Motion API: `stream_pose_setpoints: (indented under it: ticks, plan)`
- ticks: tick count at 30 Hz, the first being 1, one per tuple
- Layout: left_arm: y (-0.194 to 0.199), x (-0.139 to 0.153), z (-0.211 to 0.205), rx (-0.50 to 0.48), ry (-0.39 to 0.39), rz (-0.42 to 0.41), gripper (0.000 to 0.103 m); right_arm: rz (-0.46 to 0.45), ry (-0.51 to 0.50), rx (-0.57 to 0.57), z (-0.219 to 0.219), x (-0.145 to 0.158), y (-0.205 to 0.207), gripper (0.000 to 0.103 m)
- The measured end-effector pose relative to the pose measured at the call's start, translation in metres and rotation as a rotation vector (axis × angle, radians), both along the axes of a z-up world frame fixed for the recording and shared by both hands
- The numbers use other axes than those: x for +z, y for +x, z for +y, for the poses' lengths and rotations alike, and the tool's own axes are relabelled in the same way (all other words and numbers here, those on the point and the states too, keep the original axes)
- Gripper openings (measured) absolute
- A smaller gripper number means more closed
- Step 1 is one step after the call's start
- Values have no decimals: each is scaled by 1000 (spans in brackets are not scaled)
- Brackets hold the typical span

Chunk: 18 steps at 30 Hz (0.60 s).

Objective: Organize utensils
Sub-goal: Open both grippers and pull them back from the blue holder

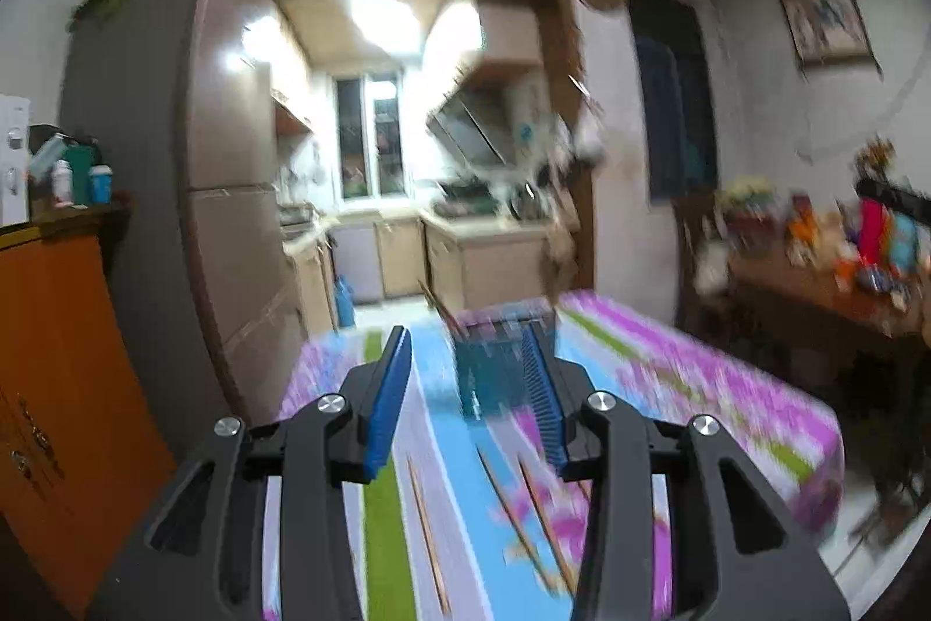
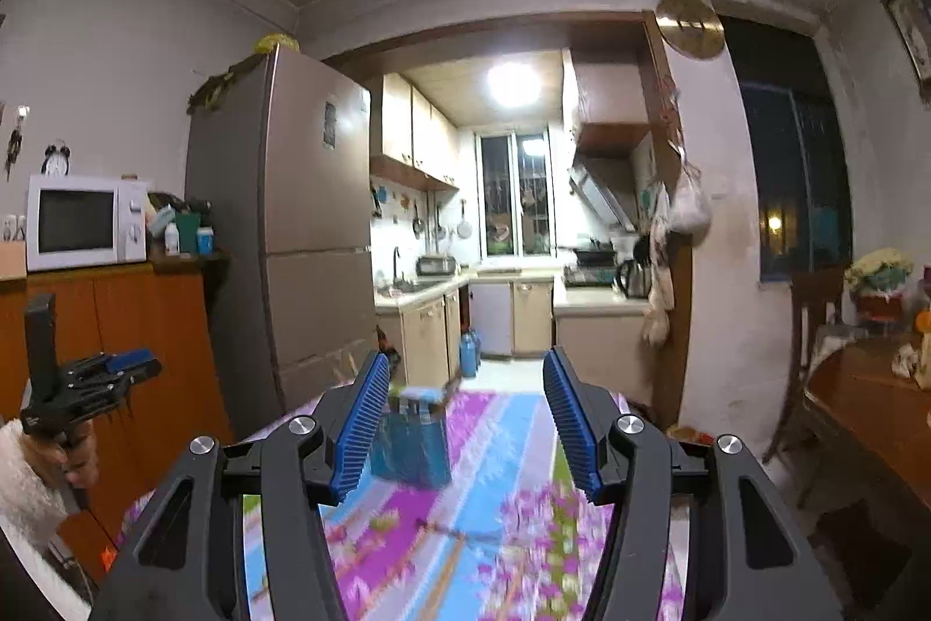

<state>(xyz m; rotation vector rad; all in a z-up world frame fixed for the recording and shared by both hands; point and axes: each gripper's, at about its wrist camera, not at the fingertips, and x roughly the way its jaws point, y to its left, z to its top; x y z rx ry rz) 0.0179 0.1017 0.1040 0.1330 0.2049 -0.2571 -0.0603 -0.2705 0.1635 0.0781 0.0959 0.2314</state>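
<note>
A blue slotted utensil holder [image 1: 500, 371] stands on the table's striped floral cloth [image 1: 669, 359], with a chopstick [image 1: 439, 307] sticking out of it. Three more chopsticks [image 1: 427, 533] lie loose on the cloth below my left gripper [image 1: 464, 333]. That gripper is open, with nothing between its blue pads. In the right wrist view the holder [image 2: 413, 446] stands blurred beyond my right gripper [image 2: 465, 356], which is open wide and empty. A thin stick [image 2: 459, 533] lies on the cloth under it. The left gripper [image 2: 137, 368] shows at the left, held by a hand in a white fluffy sleeve.
A tall fridge [image 2: 291, 213] and an orange cabinet [image 2: 145, 330] with a microwave [image 2: 87, 219] stand to the left of the table. A wooden side table [image 1: 844, 289] with cluttered items is at the right. The kitchen doorway [image 2: 500, 272] lies straight ahead.
</note>
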Motion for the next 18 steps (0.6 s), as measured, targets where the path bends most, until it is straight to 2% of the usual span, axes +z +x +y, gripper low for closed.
stream_pose_setpoints:
  ticks: [3, 5, 10, 15, 17, 18]
  plan:
    - [-11, -37, -18, 5, 107, 54, 38, 55, -40, -32, 4, -33, -9, 57]
    - [-13, -63, -24, 6, 135, 120, 38, 97, -55, -37, 8, -52, -10, 57]
    - [-16, -120, -40, 20, 138, 220, 38, 183, -129, -53, 28, -104, -11, 57]
    - [-30, -170, -49, 58, 156, 243, 34, 286, -180, 5, 61, -158, -3, 45]
    - [-30, -182, -54, 84, 171, 238, 33, 317, -193, 18, 71, -178, 1, 37]
    - [-31, -188, -57, 97, 175, 237, 33, 331, -196, 26, 75, -187, 4, 37]
